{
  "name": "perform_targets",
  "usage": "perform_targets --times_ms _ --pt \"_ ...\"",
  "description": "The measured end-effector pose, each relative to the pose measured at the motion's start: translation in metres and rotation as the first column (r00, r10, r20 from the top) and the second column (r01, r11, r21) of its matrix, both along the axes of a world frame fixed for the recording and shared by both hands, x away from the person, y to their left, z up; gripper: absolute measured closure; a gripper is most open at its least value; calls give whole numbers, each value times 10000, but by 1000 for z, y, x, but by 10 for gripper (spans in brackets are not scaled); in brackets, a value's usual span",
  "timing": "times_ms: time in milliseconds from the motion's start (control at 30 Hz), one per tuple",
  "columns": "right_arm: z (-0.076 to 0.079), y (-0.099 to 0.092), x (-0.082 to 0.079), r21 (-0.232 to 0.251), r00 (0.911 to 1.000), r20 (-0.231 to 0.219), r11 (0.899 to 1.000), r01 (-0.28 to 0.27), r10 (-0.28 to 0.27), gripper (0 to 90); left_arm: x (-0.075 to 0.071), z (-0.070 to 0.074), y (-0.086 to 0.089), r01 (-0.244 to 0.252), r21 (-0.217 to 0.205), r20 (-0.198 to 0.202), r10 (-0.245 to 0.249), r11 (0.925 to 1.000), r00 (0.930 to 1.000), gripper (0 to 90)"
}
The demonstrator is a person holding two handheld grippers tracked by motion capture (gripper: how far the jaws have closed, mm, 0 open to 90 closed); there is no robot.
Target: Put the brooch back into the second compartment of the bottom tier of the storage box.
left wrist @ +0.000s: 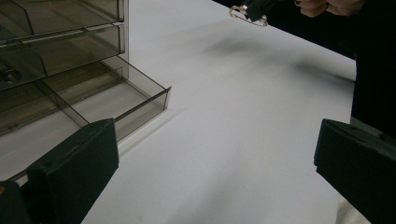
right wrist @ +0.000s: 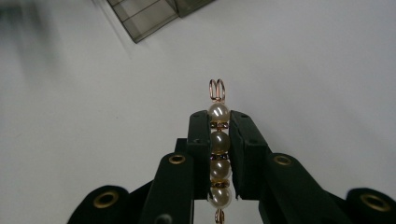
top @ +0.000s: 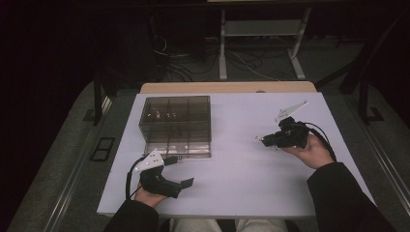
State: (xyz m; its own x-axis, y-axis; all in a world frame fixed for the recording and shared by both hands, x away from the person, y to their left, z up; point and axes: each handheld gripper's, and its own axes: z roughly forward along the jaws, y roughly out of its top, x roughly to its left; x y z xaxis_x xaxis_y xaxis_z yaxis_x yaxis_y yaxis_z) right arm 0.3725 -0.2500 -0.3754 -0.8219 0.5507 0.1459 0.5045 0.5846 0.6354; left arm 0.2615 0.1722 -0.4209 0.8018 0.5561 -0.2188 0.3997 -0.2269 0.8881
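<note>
Right gripper (right wrist: 219, 154): its two black jaws are squeezed tight on the pearl pin (right wrist: 219, 154). The person holds it up in the air, over the right side of the white table (top: 251, 188).

Pearl pin: it is a row of four round pearls on a thin gold wire, with a little double loop at the far end. It sits straight up between the jaws. The loop pokes out past the tips. In the left gripper view it looks tiny, far off at the top (left wrist: 247, 14).

Left gripper (left wrist: 215, 172): its jaws stand wide apart and hold nothing. It rests low near the front edge of the table, just beside the box.

Box (top: 176, 126): a smoky see-through box of small drawers. It stands on the left part of the table, well apart from the pin. One bottom drawer (left wrist: 116, 100) is pulled out. The part I can see looks bare.

How the pin feels: I think it is very light. The pearls are hard, round and smooth, so they could slip or roll. The wire is thin and may bend.

Where to hold it: on the pearls, from both sides, like now. Do not pinch the loop.

Likely job: put the pin in the open drawer.
</note>
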Motion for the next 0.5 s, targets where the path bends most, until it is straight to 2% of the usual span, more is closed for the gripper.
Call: perform_targets --times_ms 500 --pt "5 27 6 43 9991 6 9991 -423 423 785 0 0 0 39 15 6 -39 10000 10000 0"
